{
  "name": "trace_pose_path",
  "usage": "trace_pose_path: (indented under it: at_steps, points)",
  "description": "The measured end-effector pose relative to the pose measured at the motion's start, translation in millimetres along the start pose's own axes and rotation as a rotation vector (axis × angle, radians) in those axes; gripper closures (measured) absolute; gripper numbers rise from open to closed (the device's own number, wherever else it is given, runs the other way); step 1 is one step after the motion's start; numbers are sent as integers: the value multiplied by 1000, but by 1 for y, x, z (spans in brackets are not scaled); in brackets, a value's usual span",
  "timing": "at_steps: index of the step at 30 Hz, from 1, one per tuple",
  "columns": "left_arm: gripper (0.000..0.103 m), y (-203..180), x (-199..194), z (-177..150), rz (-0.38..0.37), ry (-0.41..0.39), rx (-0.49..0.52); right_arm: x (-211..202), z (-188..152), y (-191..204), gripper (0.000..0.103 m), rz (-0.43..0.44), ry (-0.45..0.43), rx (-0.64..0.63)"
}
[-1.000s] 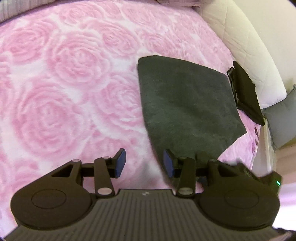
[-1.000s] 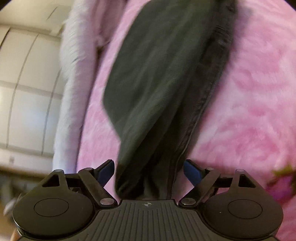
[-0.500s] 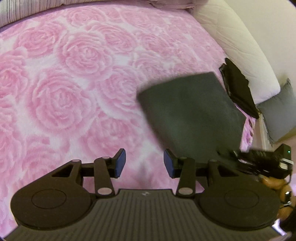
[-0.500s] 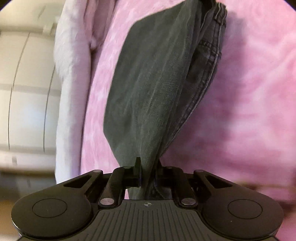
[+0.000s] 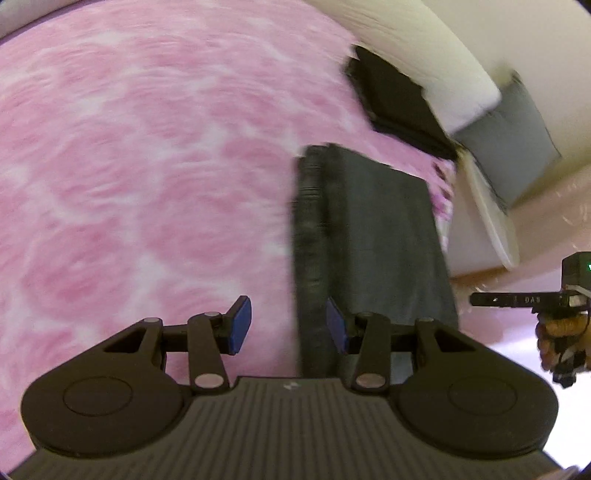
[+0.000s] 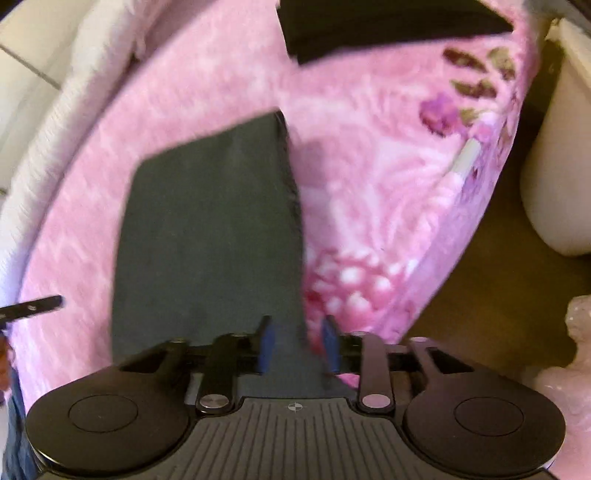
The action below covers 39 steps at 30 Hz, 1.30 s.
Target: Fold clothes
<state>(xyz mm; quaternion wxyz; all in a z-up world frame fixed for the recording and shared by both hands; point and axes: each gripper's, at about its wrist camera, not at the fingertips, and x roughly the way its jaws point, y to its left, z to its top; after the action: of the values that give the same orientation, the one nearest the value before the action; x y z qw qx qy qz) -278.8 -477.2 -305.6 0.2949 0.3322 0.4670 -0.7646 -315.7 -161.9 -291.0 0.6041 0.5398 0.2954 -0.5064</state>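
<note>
A dark grey folded garment (image 5: 373,236) lies on the pink rose-patterned bedspread (image 5: 147,166); it also shows in the right wrist view (image 6: 210,236). My left gripper (image 5: 288,328) is open, its right pad against the garment's near left edge. My right gripper (image 6: 298,343) is open, its jaws apart around the garment's near right corner. A second folded black garment (image 5: 399,99) lies further back near the bed's edge; it also shows in the right wrist view (image 6: 388,26).
A white padded headboard (image 5: 424,48) and a grey cushion (image 5: 513,136) lie beyond the black garment. The bed's edge drops to a dark floor (image 6: 498,295) at right. The right gripper's body (image 5: 569,291) shows at the left view's right edge.
My right gripper was shut on the grey garment half a second ago and has opened. The garment now lies folded narrower on the bed. Both views have swung toward the bed's edge.
</note>
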Motion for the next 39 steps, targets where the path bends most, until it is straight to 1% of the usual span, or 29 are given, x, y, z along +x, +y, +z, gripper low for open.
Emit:
trace_pose_path:
  at_steps: [1,4,6,8,10,11,12,13,14,16,17,18,19,20,21,23,25,28,30,32,34,35,36,37,38,39]
  points:
    - [64,-11,7,3,-7,4,24,-4,-4,7,61,12,-33,-1]
    - [64,-36,26,16,13,20,86,-1,-7,18,58,15,-90,-41]
    - [64,-46,41,30,23,20,109,2,1,19,58,18,-121,-40]
    - [64,-51,58,48,27,12,120,11,25,15,58,51,-152,-37]
    - [68,-51,78,65,41,3,117,28,56,10,58,94,-189,-22]
    - [69,-49,88,73,49,1,106,40,71,6,58,112,-191,-2]
    - [72,-47,98,81,58,6,92,53,86,1,60,130,-192,18]
    - [74,-43,108,87,70,21,82,63,98,-3,68,138,-184,30]
    - [75,-40,119,91,94,46,80,79,111,-8,84,139,-167,42]
    - [75,-35,132,96,122,81,74,104,129,-17,85,165,-120,72]
    - [75,-33,134,98,127,88,72,109,135,-17,86,174,-111,57]
    - [79,-37,128,99,122,76,77,109,140,-16,87,173,-97,25]
    - [89,-40,122,101,116,65,81,106,144,-15,88,179,-87,-2]
    - [92,-44,117,102,111,53,86,100,146,-14,92,193,-92,-28]
    - [92,-46,112,104,108,42,85,94,148,-14,94,207,-97,-52]
    - [93,-42,112,109,123,28,39,91,151,-14,95,225,-98,-63]
    - [92,-31,126,115,133,39,-14,99,153,-11,95,218,-95,-73]
    - [90,-21,148,119,155,69,-28,120,156,-17,97,224,-88,-19]
    - [88,-14,148,119,139,75,-37,127,160,-20,97,244,-81,8]
    - [88,-11,147,118,122,78,-28,124,161,-18,96,243,-73,-8]
    - [87,-12,145,118,114,82,-11,114,158,-17,96,241,-84,-27]
    - [86,-13,144,119,116,85,-7,106,155,-15,92,231,-97,-27]
    - [82,-14,141,120,125,89,1,96,150,-14,84,211,-111,-23]
    - [78,-16,139,122,133,93,10,85,145,-12,80,192,-127,-18]
    - [77,-19,137,125,141,92,29,73,137,-12,71,180,-147,-6]
    - [77,-23,130,126,147,85,67,61,127,-13,59,174,-168,14]
